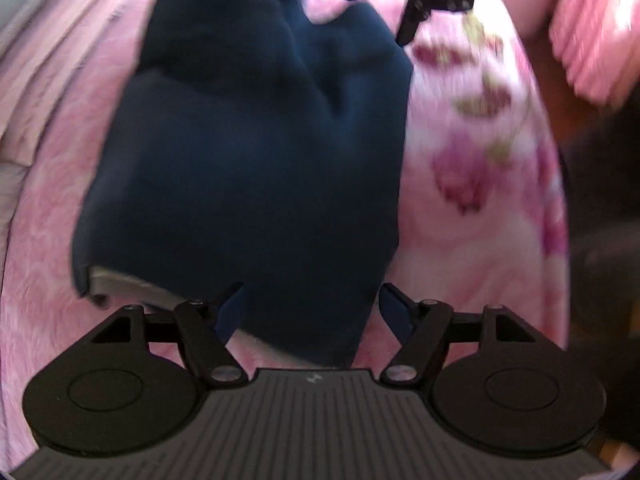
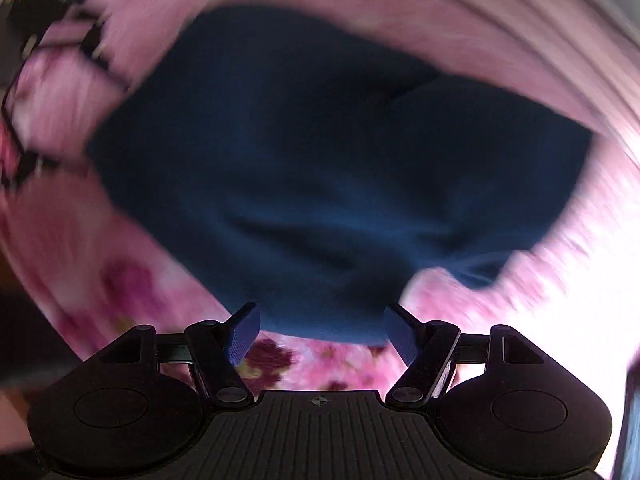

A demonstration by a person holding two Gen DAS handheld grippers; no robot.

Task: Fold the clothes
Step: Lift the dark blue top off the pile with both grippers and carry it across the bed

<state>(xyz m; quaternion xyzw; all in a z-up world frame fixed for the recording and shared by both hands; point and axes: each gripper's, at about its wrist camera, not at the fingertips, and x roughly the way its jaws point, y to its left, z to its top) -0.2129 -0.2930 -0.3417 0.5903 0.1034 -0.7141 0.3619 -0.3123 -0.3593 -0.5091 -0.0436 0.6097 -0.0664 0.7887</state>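
Navy garment (image 1: 248,160), rumpled, on pink floral bedspread (image 1: 472,184). Left gripper (image 1: 312,308) and right gripper (image 2: 320,328): jaws spread, pads clear of cloth, holding nothing.

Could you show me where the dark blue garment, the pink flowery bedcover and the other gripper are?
dark blue garment (image 1: 248,152): left wrist view, middle of the cloth.
pink flowery bedcover (image 1: 460,184): left wrist view, a printed flower.
right gripper (image 1: 412,24): left wrist view, top edge, its black finger.

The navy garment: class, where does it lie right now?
In both wrist views the navy garment lies on the pink floral bedspread, just ahead of each gripper's open jaws.
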